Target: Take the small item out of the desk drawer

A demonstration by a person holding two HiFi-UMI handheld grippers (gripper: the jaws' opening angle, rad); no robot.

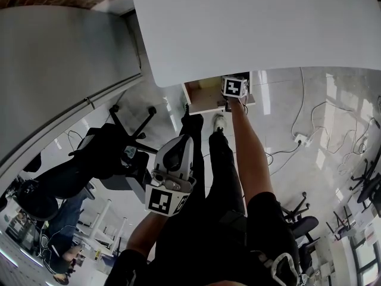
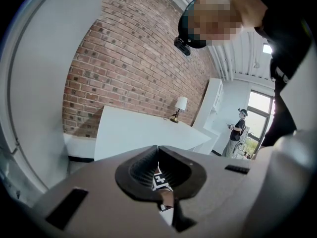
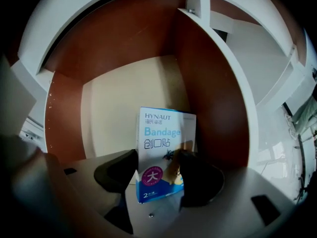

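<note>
In the right gripper view, a white and blue bandage box (image 3: 163,152) stands upright inside the open wooden desk drawer (image 3: 124,103). My right gripper (image 3: 158,170) is shut on the box, a dark pad pressing each side of its lower half. From the head view, the right gripper (image 1: 234,88) reaches into the drawer (image 1: 202,97) under the white desk top (image 1: 256,28); the box is hidden there. My left gripper (image 1: 171,180) hangs low near the person's body, and in its own view the left gripper (image 2: 158,150) is shut on nothing.
A black office chair (image 1: 119,148) stands left of the person's legs. A power strip with cables (image 1: 300,139) lies on the floor to the right, with more chairs (image 1: 300,219) beyond. The drawer's right wall (image 3: 213,98) is close beside the box.
</note>
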